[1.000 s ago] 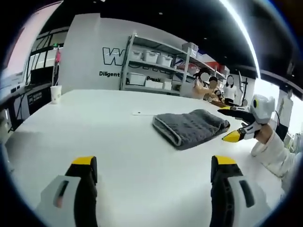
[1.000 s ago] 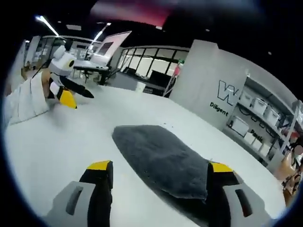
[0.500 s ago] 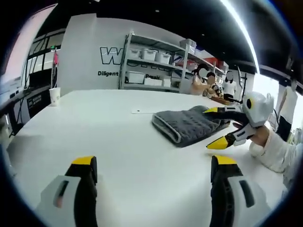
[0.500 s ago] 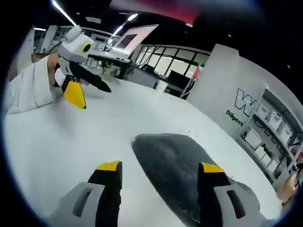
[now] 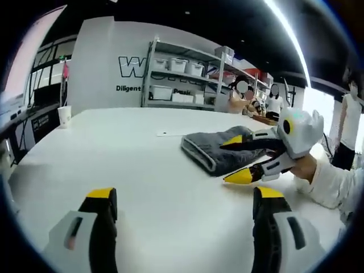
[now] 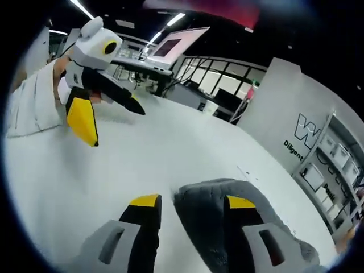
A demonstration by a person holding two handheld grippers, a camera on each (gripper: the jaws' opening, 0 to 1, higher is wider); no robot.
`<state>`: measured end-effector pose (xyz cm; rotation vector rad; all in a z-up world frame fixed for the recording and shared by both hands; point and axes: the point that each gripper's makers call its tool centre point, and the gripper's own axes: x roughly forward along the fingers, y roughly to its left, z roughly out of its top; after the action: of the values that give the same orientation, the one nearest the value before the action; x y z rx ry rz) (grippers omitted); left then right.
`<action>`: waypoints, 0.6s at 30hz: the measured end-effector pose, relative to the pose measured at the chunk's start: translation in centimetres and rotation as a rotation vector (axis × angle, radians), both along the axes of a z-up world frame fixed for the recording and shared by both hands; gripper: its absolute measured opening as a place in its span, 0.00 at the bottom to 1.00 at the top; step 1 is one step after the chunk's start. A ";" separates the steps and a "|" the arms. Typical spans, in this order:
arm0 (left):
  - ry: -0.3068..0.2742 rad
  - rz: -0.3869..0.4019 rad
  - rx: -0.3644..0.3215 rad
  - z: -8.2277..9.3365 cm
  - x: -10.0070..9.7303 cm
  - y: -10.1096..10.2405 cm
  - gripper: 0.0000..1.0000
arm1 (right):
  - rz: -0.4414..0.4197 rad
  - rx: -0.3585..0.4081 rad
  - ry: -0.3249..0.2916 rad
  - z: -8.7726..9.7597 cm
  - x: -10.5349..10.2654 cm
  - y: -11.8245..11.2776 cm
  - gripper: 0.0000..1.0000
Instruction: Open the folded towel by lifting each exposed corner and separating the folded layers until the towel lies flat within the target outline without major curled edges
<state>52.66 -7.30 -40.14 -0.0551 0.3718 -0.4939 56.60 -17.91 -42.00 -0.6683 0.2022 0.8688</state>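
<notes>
Grey towel (image 5: 219, 150) lies folded on the white counter (image 5: 142, 165). Within the last second my right claw (image 6: 189, 202) has closed in, jaws straddling its near edge, not yet clenched. Left claw (image 5: 185, 196) waits released, well apart.

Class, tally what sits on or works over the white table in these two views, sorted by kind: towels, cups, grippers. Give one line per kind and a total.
Grey folded towel: 1
White paper cup at the table's far edge: 1
Grippers: 2, the left gripper and the right gripper, both with jaws apart; the right one straddles the towel's corner
Total: 4
</notes>
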 end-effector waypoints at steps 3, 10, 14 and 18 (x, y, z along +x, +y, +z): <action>-0.001 0.004 0.007 0.0 0.0 0.1 0.98 | -0.001 -0.003 0.000 -0.3 0.3 0.3 0.34; -0.001 0.002 0.008 0.0 0.0 0.0 0.98 | -0.025 -0.005 0.012 -0.9 0.5 0.0 0.12; 0.003 0.001 0.013 -0.1 0.0 0.0 0.97 | -0.032 0.002 0.003 -0.6 0.7 -0.3 0.03; 0.004 0.002 0.016 -0.1 0.0 0.1 0.97 | -0.034 0.026 0.000 -0.1 0.6 -0.3 0.00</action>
<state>52.62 -7.21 -40.26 -0.0414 0.3795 -0.4886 57.18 -18.26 -42.13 -0.6389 0.2016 0.8372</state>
